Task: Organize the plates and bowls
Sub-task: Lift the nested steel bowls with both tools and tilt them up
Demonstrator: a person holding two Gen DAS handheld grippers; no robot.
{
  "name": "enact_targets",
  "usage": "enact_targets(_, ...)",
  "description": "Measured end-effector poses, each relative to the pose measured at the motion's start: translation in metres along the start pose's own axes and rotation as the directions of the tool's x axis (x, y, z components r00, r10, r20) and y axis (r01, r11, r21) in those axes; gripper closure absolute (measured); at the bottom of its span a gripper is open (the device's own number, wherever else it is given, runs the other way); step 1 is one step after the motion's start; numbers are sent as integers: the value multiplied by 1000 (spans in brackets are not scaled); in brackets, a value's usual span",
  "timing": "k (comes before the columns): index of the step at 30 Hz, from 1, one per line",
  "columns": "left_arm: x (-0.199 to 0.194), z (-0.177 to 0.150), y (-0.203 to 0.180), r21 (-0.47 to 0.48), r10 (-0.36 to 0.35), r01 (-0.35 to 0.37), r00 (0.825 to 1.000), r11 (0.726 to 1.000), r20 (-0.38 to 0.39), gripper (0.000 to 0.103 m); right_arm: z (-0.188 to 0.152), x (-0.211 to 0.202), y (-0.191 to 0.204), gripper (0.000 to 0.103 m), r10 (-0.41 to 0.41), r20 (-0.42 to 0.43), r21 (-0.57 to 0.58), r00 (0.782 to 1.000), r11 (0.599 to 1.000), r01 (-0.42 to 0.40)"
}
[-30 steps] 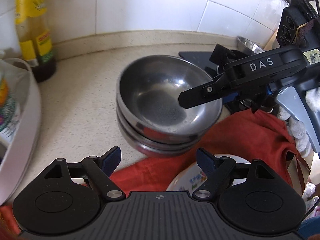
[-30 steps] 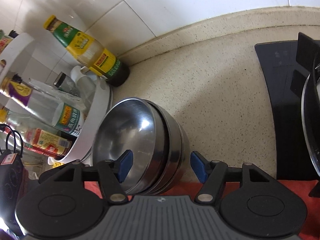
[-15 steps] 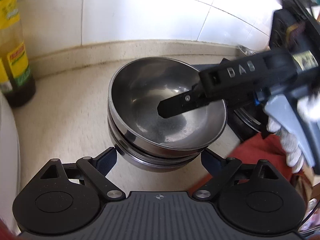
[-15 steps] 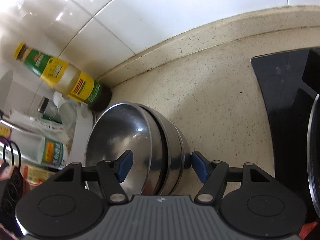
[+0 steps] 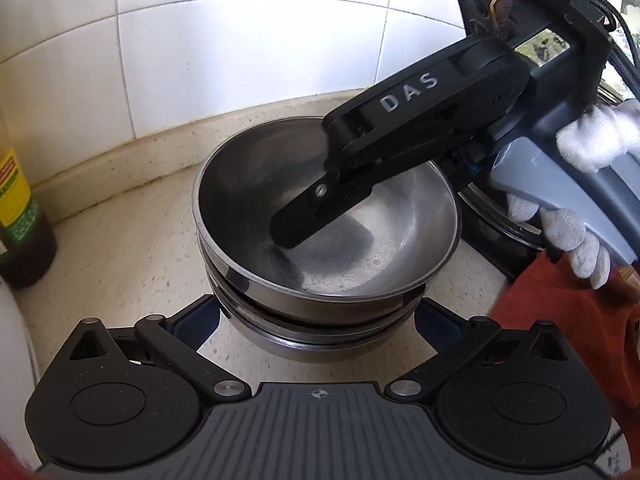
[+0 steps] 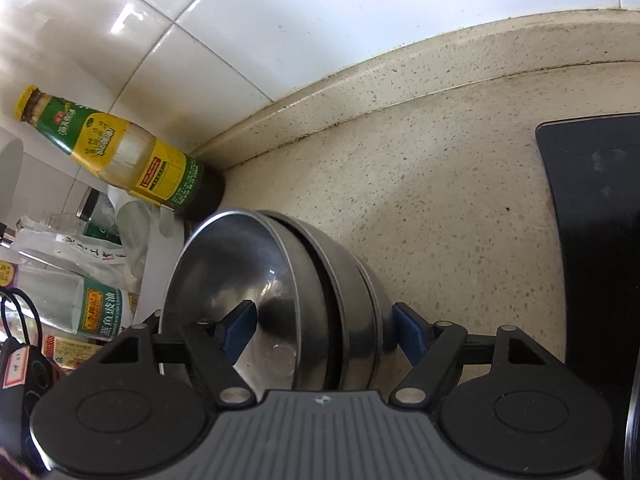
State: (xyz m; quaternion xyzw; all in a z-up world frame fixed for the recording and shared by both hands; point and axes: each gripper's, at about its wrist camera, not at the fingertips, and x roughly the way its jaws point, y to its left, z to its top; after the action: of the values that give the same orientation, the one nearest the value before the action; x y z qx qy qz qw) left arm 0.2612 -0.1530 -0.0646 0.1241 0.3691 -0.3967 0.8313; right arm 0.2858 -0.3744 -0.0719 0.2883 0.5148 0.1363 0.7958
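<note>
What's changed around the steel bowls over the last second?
Both grippers closed in on the stack of steel bowls. The left gripper is opening, now straddling its base; the right gripper is opening across the rims. The bowls stayed nested on the counter.

- Left wrist cam: close, angled down at stacked steel bowls (image 5: 326, 236), wall tiles at 12 o'clock.
- Right wrist cam: close, angled down; bowls at 6 o'clock.
- Shared: bowls, sauce bottle (image 6: 116, 150), countertop (image 6: 440, 184).

wall (image 6: 360, 20): white tiles | counter (image 6: 440, 200): speckled beige | light: daylight
</note>
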Motion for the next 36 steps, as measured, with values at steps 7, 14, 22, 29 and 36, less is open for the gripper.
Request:
enact_targets(7,15,-5,11,-35,-9,8,999,999,-36,0,7,0,-6,31,30,22,21,999,999,-30)
enact_targets(14,22,-1,5,30,-24,25,1000,999,-11,0,17,4,-9,29,65,17,24,998,998,-65)
enact_targets(22,39,11,0,35,-6,7,1000,999,-14,0,18,7,-9,28,86,22,-1,996,996,-86)
enact_targets(29,43,18,-2,-8,14,-14,1000,1000,-10,0,22,8,-10,28,82,34,-15,996,997,-81)
enact_targets(36,37,27,-1,-35,35,-36,999,999,-23,0,28,7,-6,28,89,40,-22,995,996,-88)
